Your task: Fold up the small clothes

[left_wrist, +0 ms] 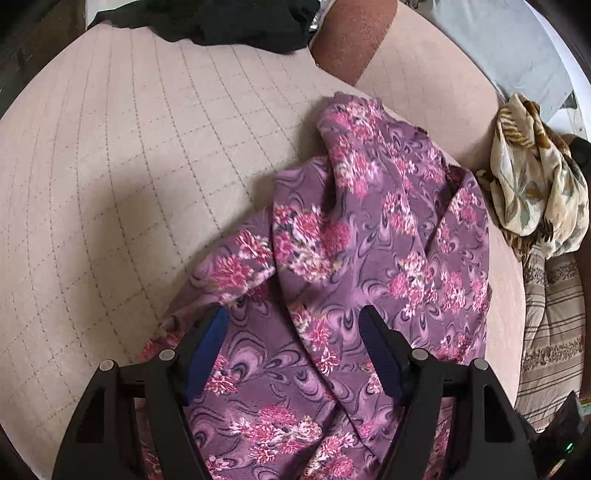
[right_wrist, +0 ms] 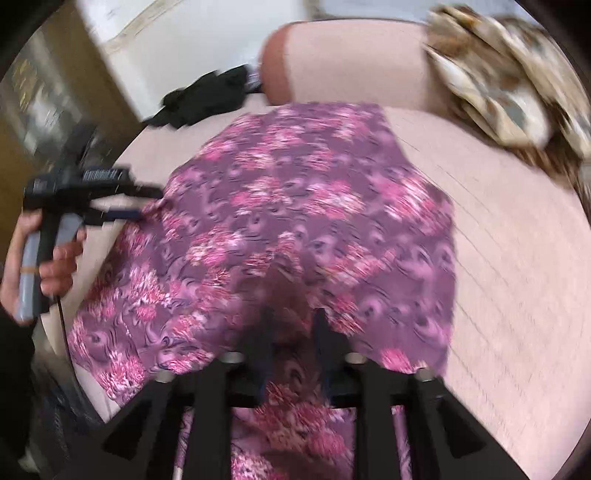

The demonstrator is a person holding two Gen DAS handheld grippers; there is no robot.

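- Purple floral cloth (left_wrist: 369, 258) lay rumpled across the pale pink quilted sofa seat (left_wrist: 129, 166), one fold lapped over another toward the right side in the left wrist view.
- The left gripper (left_wrist: 291, 332) hung over the near edge of that cloth with its fingers spread wide; blue pads (left_wrist: 207, 347) showed on the inner faces, and the cloth lay under and between them with no pinch that could be seen.
- In the right wrist view the same left gripper (right_wrist: 125, 201) sat at the left edge of the cloth, gripped by the person's hand (right_wrist: 40, 258), a thin dark cable hanging below it.
- The right gripper (right_wrist: 291, 325) was over the near middle of the purple floral cloth (right_wrist: 295, 192), jaws part way apart; the picture was smeared by motion, and a raised dark fold stood between the fingers, but whether the pads pressed on it could not be told.
- Around it: a black garment (left_wrist: 229, 26) lay heaped at the far edge of the seat, beside the rust-pink sofa arm (left_wrist: 351, 40).
- A cream and brown floral cloth (left_wrist: 535, 177) was bunched just off the right side of the seat, close to the purple one but apart from it.
- Beneath that bundle lay a striped patterned fabric (left_wrist: 550, 332), on the near right.
- Far left in the right wrist view stood a brown cabinet (right_wrist: 48, 92), blurred.
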